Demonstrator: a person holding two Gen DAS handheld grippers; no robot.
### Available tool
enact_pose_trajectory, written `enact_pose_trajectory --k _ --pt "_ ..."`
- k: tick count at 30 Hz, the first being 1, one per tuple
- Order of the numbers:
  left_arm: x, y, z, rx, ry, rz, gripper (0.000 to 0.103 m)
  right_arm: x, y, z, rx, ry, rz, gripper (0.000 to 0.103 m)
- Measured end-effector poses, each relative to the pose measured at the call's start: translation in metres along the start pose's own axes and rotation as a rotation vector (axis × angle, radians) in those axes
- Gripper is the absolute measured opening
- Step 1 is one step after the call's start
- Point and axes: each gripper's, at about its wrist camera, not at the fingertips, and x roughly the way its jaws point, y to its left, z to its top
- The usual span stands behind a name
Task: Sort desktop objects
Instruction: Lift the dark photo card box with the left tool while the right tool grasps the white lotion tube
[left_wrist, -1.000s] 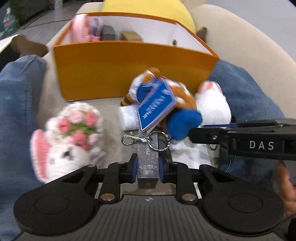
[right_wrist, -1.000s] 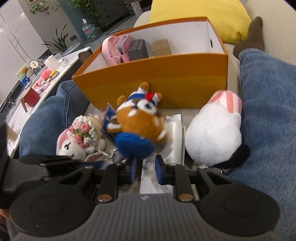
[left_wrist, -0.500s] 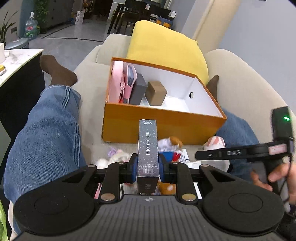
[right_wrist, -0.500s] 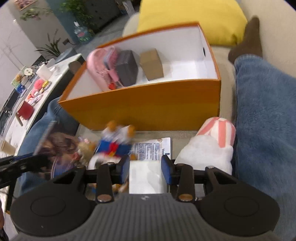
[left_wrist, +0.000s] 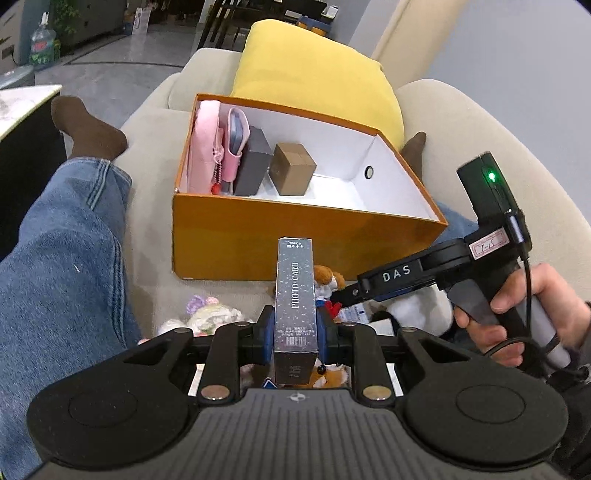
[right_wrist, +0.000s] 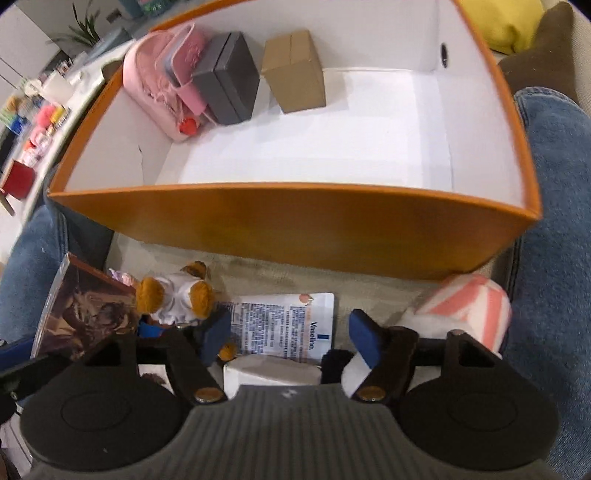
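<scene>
My left gripper (left_wrist: 294, 334) is shut on a dark "PHOTO CARD" box (left_wrist: 295, 295), held up in front of the orange box (left_wrist: 280, 236). The orange box holds a pink pouch (left_wrist: 205, 147), a grey case (left_wrist: 253, 166) and a brown carton (left_wrist: 291, 168). My right gripper (right_wrist: 291, 338) is open and empty above a Vaseline packet (right_wrist: 288, 325) lying before the orange box (right_wrist: 295, 229). A brown plush toy (right_wrist: 173, 295) lies left of the packet, a white-and-pink striped plush (right_wrist: 469, 310) to its right.
I sit on a beige sofa with jeans-clad legs (left_wrist: 55, 277) on both sides of the box. A yellow cushion (left_wrist: 314, 74) lies behind the box. A flowered plush (left_wrist: 210, 314) lies below my left gripper. A counter with small items (right_wrist: 40, 122) stands at the left.
My left gripper has lifted the photo card box up from among the toys. My right gripper has risen, moved toward the orange box and opened wider.
</scene>
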Motion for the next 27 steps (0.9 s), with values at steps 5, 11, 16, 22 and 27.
enact_pose_trajectory --k 5,11,16,22,27 --pt "0.004 0.006 -0.002 0.015 0.011 0.042 0.026 0.022 0.007 0.011 -0.023 0.053 -0.050 0.060" --pt "0.004 0.014 -0.002 -0.004 0.016 0.043 0.026 0.028 0.004 0.018 -0.039 0.100 -0.056 0.068" --pt "0.003 0.014 -0.001 -0.007 0.013 0.042 0.026 0.034 0.002 0.025 -0.030 0.154 -0.055 0.074" --pt "0.004 0.017 -0.002 -0.024 0.013 0.030 0.026 0.040 0.003 0.022 -0.022 0.125 -0.006 0.083" --pt "0.003 0.018 -0.003 -0.030 0.010 0.026 0.026 0.026 -0.004 0.015 0.004 0.078 0.007 0.051"
